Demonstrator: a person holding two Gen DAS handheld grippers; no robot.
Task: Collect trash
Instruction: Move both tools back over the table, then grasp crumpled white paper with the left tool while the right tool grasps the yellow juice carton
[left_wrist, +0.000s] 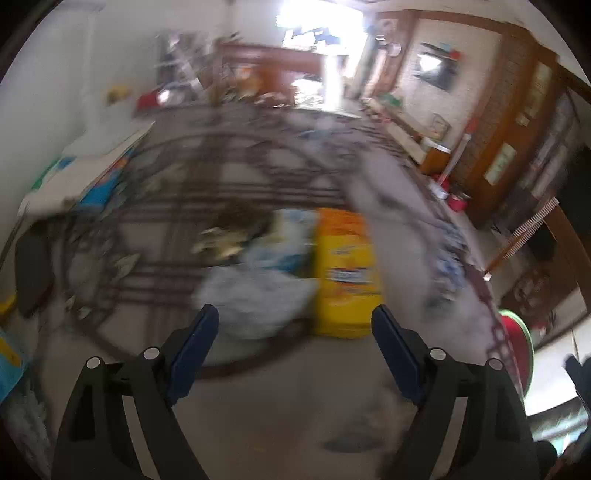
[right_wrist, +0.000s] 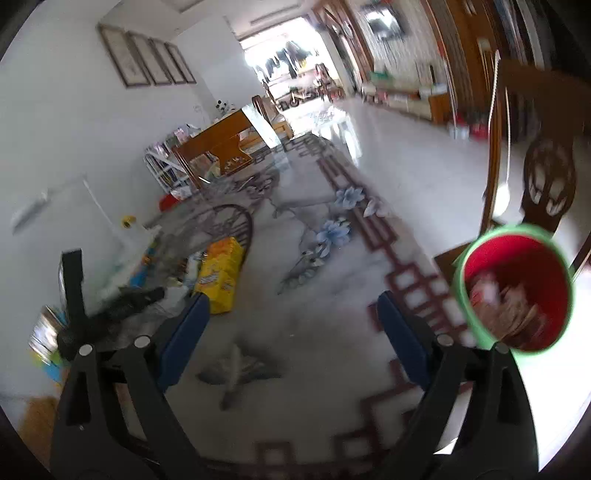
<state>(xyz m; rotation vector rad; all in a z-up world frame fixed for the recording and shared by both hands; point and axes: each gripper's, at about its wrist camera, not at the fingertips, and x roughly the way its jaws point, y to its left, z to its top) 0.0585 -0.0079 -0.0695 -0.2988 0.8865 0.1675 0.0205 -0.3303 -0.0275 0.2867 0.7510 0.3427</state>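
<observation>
A yellow snack bag (left_wrist: 345, 273) lies on the patterned floor just ahead of my left gripper (left_wrist: 295, 325), which is open and empty. A pale crumpled plastic bag (left_wrist: 255, 295) lies to its left, with more scraps (left_wrist: 229, 240) behind. The left view is blurred. In the right wrist view the yellow bag (right_wrist: 221, 277) lies far left. My right gripper (right_wrist: 291, 314) is open and empty above the floor. A grey crumpled wrapper (right_wrist: 236, 369) lies between its fingers. A red bin with a green rim (right_wrist: 517, 288) holding trash stands to the right.
A wooden chair (right_wrist: 535, 177) stands behind the bin. A wooden table (right_wrist: 225, 144) and a white shelf (right_wrist: 166, 170) stand at the far left wall. White boards and toys (left_wrist: 92, 173) lie left of the trash pile. The bin's edge (left_wrist: 517, 350) shows at the right.
</observation>
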